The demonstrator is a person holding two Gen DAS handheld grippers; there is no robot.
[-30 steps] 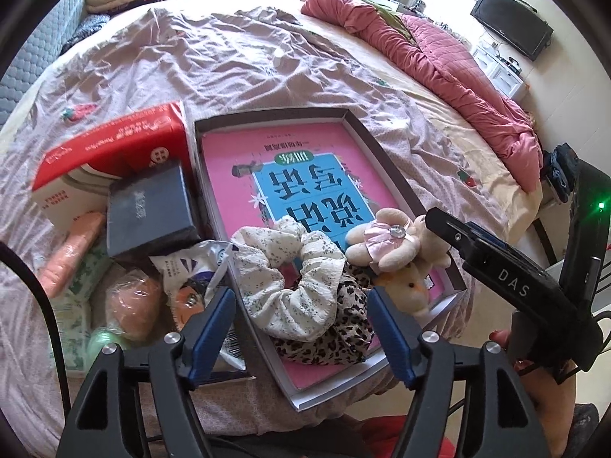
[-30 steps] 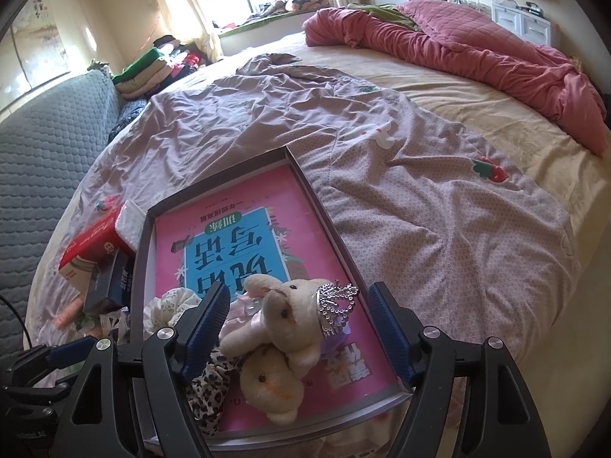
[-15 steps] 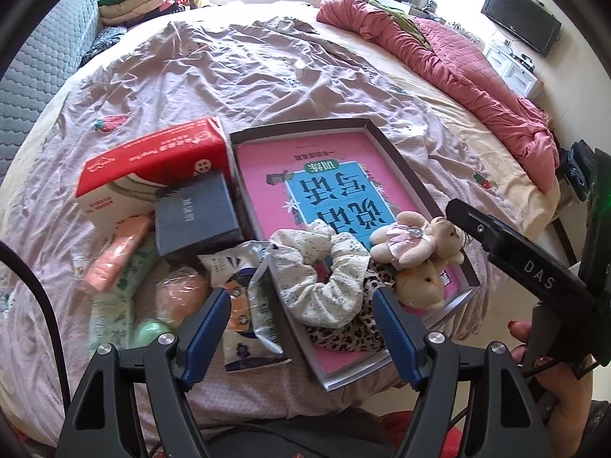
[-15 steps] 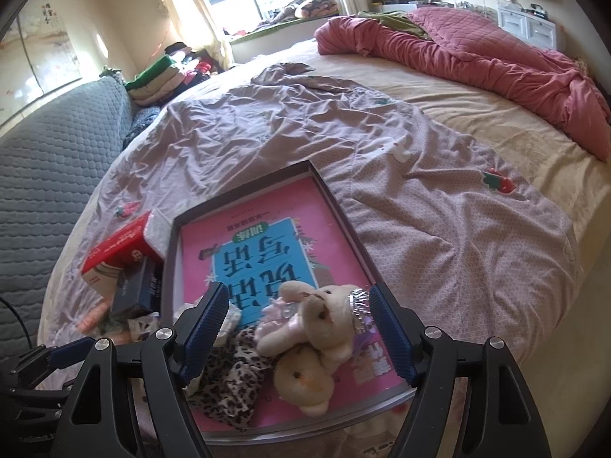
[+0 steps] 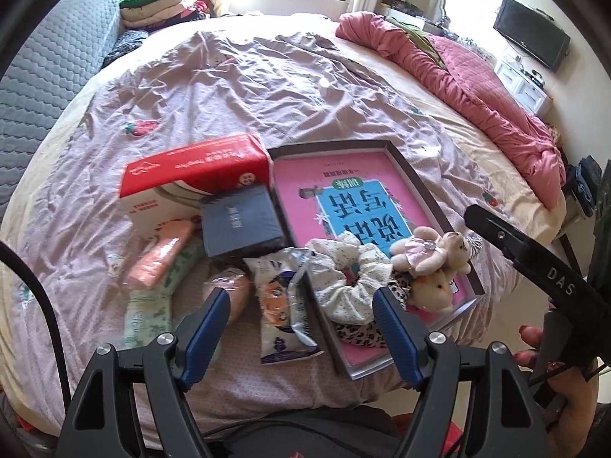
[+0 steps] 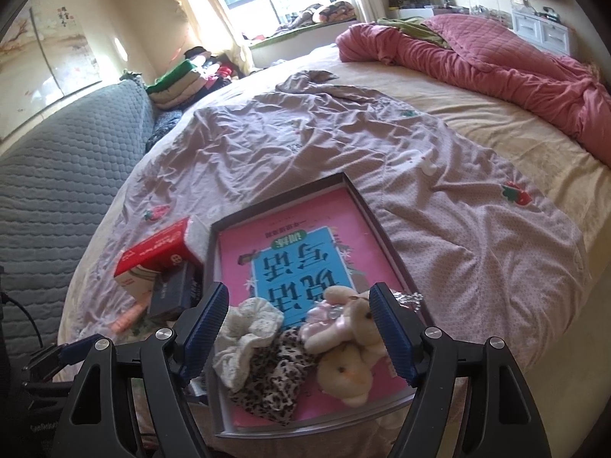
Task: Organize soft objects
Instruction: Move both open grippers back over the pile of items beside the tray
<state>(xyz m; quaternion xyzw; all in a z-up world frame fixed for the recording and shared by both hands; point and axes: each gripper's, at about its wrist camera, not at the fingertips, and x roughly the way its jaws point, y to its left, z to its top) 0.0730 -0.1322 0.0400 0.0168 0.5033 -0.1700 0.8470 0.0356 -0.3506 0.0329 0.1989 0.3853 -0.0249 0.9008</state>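
Two scrunchies (image 6: 250, 330) and two plush bunnies (image 6: 345, 347) sit at the tray's (image 6: 376, 213) near edge, both tongs, left gripper (image 5: 301, 328) and right gripper (image 6: 299, 330), spread wide, pinching nothing

Left gripper (image 5: 301, 318) and right gripper (image 6: 299, 318): matte black forked frames, ribbed blue pads (image 5: 208, 326) lining each finger, round silver screws (image 5: 167, 339) at the knuckles. White lettering "DAS" along the right gripper's black side. Thin black cable (image 5: 46, 305) left of the left claw. Red-painted nail on hand (image 5: 561, 397).
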